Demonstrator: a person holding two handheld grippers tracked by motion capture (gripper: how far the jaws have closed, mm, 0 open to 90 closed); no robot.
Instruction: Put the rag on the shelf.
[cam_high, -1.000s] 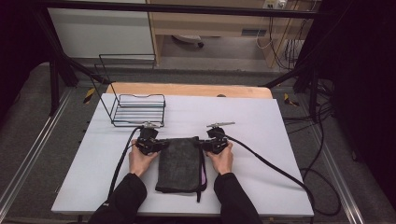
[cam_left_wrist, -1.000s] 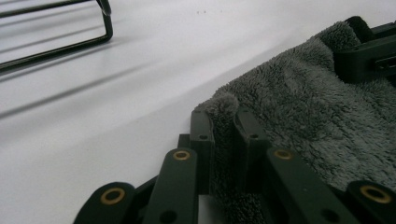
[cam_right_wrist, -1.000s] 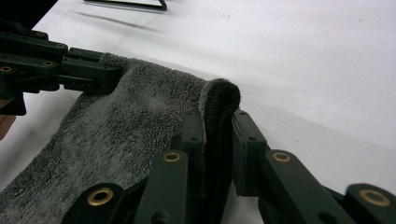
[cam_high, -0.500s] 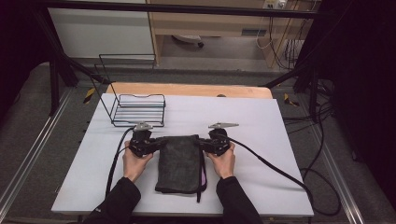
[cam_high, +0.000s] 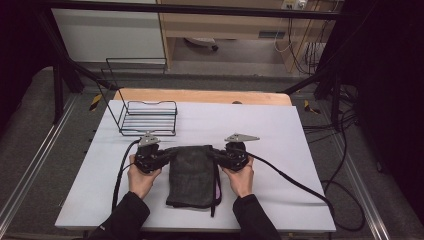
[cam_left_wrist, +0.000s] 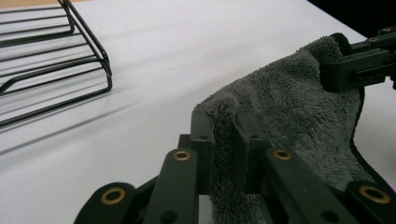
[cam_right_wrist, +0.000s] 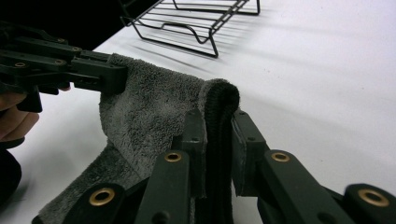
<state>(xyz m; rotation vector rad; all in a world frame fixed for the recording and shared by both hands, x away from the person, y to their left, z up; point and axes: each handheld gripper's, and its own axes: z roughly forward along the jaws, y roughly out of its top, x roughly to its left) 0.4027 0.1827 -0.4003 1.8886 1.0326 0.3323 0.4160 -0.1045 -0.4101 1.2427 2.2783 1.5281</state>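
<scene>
A dark grey fluffy towel (cam_high: 192, 172) with black edging hangs between my two grippers, its far edge lifted and its near end resting on the white table (cam_high: 300, 135). My left gripper (cam_high: 170, 155) is shut on the towel's far left corner (cam_left_wrist: 223, 112). My right gripper (cam_high: 214, 154) is shut on the far right corner (cam_right_wrist: 219, 100), pinching the black hem. In the left gripper view the right gripper's jaws clamp the towel (cam_left_wrist: 289, 107) at the upper right. In the right gripper view the left gripper holds the towel (cam_right_wrist: 149, 93) at the upper left.
A black wire rack (cam_high: 149, 117) stands on the table at the back left, just beyond my left gripper; it is also the wire rack (cam_left_wrist: 51, 60) and wire rack (cam_right_wrist: 196, 23) in the gripper views. Cables trail from both grippers. A wooden strip (cam_high: 200, 96) edges the table's far side.
Both hands have risen a little and moved apart, lifting the towel's far edge and stretching it wider. Both grips have stayed shut on the corners.
</scene>
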